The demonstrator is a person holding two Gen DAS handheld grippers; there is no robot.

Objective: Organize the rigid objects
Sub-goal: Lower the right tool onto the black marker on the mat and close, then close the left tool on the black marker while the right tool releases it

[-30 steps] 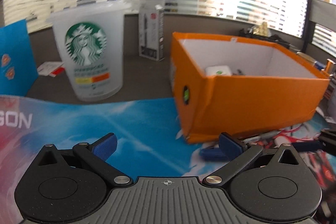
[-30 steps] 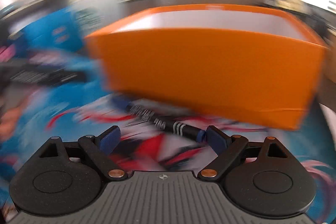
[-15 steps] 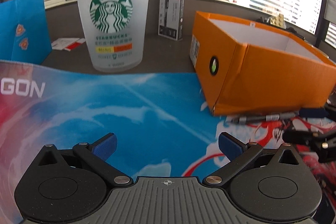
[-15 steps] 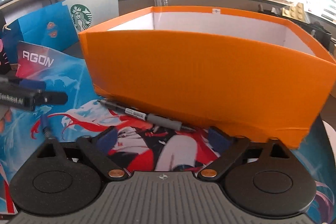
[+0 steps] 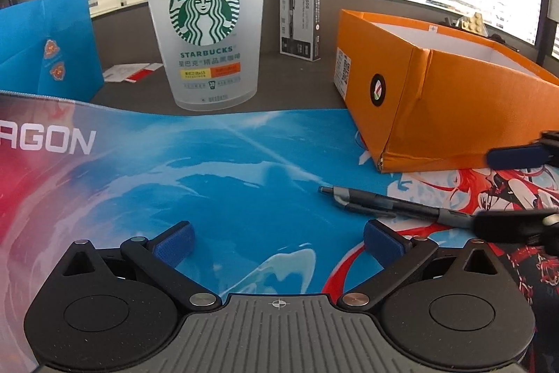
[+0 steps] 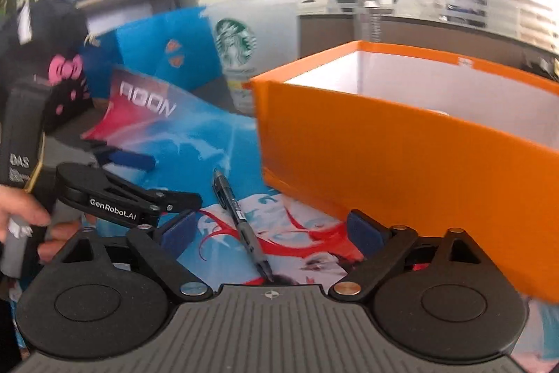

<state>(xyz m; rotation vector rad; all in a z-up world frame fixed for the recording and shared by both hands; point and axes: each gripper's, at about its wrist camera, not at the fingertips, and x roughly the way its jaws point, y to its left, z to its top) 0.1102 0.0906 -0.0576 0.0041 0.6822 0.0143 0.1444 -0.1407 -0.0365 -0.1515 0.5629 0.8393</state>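
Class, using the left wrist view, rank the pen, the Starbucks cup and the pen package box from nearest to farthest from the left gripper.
1. Pen: on the mat, just right of the left gripper.
2. Starbucks cup: beyond the mat, left of centre.
3. Pen package box: upright behind the cup, to its right.

Starbucks cup (image 5: pixel 206 37), blue bag (image 5: pixel 45 48)

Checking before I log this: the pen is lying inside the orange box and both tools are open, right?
Not quite. The pen lies on the printed mat beside the orange box, as the right wrist view shows. Both the left tool and the right tool are open.
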